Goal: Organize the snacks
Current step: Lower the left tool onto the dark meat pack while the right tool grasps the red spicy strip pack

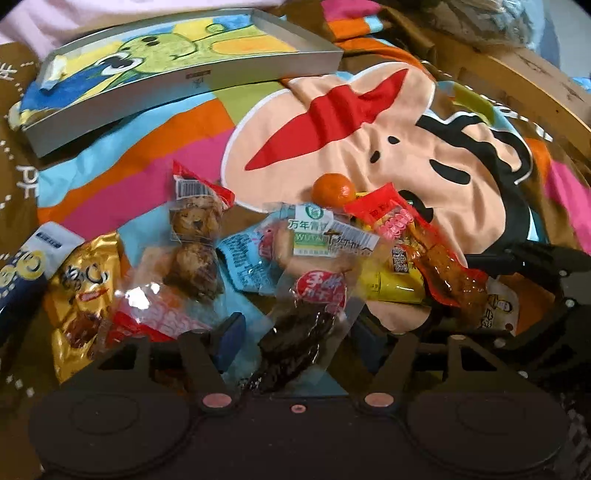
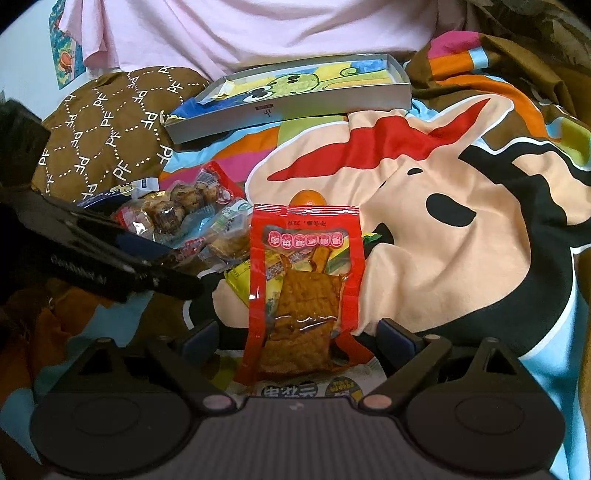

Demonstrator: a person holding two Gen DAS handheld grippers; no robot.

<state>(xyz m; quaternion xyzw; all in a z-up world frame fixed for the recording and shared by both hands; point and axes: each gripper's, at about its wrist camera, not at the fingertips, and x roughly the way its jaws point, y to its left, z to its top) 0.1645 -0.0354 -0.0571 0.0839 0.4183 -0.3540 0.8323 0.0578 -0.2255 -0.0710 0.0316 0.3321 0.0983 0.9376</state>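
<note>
A pile of wrapped snacks lies on a colourful cartoon blanket (image 1: 369,122). My left gripper (image 1: 299,336) is open around a clear packet of dark dried meat with a red label (image 1: 306,325). My right gripper (image 2: 299,336) is open with a red packet of brown tofu (image 2: 303,280) lying between its fingers; this packet also shows in the left wrist view (image 1: 436,258). A small orange (image 1: 332,189) sits behind the pile. A shallow grey box (image 1: 221,79) with a cartoon lining lies beyond, and shows in the right wrist view (image 2: 295,107).
A gold packet (image 1: 81,295), a packet of brown balls (image 1: 194,236), a blue packet (image 1: 243,266) and a yellow packet (image 1: 391,284) are in the pile. A brown patterned pillow (image 2: 110,129) is at the left. A person in pink (image 2: 258,29) sits behind.
</note>
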